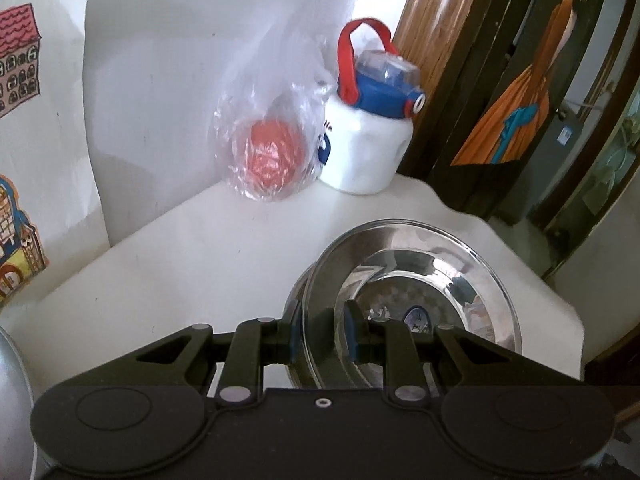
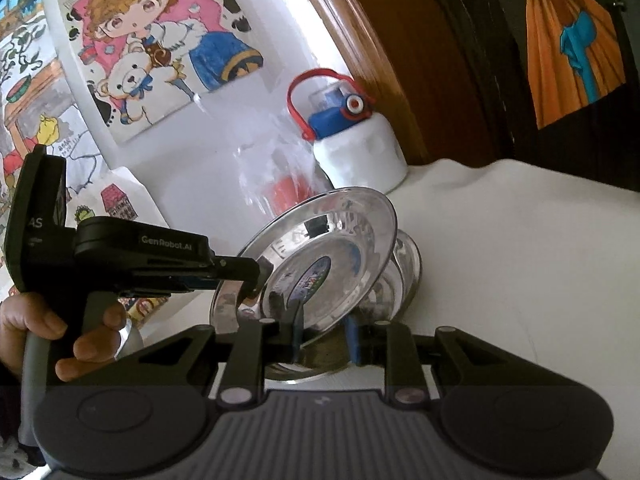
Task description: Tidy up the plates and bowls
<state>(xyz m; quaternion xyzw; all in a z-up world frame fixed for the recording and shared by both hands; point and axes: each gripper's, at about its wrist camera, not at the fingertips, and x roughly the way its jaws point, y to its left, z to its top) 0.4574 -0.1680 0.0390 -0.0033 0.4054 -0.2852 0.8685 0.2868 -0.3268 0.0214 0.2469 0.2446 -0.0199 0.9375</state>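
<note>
A shiny steel plate [image 1: 420, 280] with a sticker in its middle hangs tilted over the white table, and my left gripper [image 1: 323, 332] is shut on its near rim. In the right wrist view a hand holds that left gripper [image 2: 256, 276] at the left rim of the plate [image 2: 320, 248]. Under the plate a steel bowl [image 2: 404, 272] stands on the table, and only its edge [image 1: 294, 292] shows in the left wrist view. My right gripper [image 2: 325, 340] is open, low in front, with the plate's lower edge and the bowl's near rim between its fingers.
A white bottle [image 1: 364, 148] with a blue lid and red strap stands at the back by the wall, beside a clear plastic bag [image 1: 264, 152] holding something red. The table [image 2: 520, 260] ends to the right near a dark wooden door. Another steel item [image 1: 12, 400] lies at the far left.
</note>
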